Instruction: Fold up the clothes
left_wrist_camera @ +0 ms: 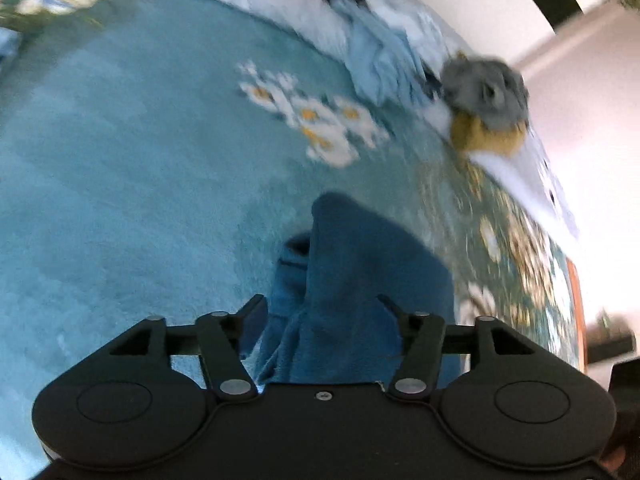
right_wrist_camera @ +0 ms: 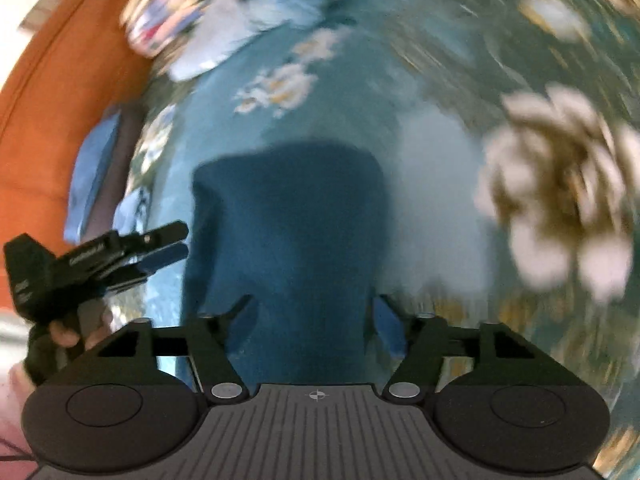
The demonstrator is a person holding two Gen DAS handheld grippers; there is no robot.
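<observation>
A dark teal fleece garment [left_wrist_camera: 360, 280] hangs bunched between the fingers of my left gripper [left_wrist_camera: 320, 308], which is shut on it above the bed. In the right wrist view the same garment [right_wrist_camera: 288, 220] fills the gap of my right gripper [right_wrist_camera: 312, 312], which is shut on it too. The left gripper [right_wrist_camera: 160, 248] shows at the left of the right wrist view, its fingers close together at the garment's edge. Both views are blurred by motion.
A teal blanket [left_wrist_camera: 140, 160] with white daisies covers the bed. A pile of pale blue and white clothes [left_wrist_camera: 380, 48] and a grey and yellow plush toy [left_wrist_camera: 484, 104] lie at the far edge. An orange headboard [right_wrist_camera: 52, 92] stands at the left.
</observation>
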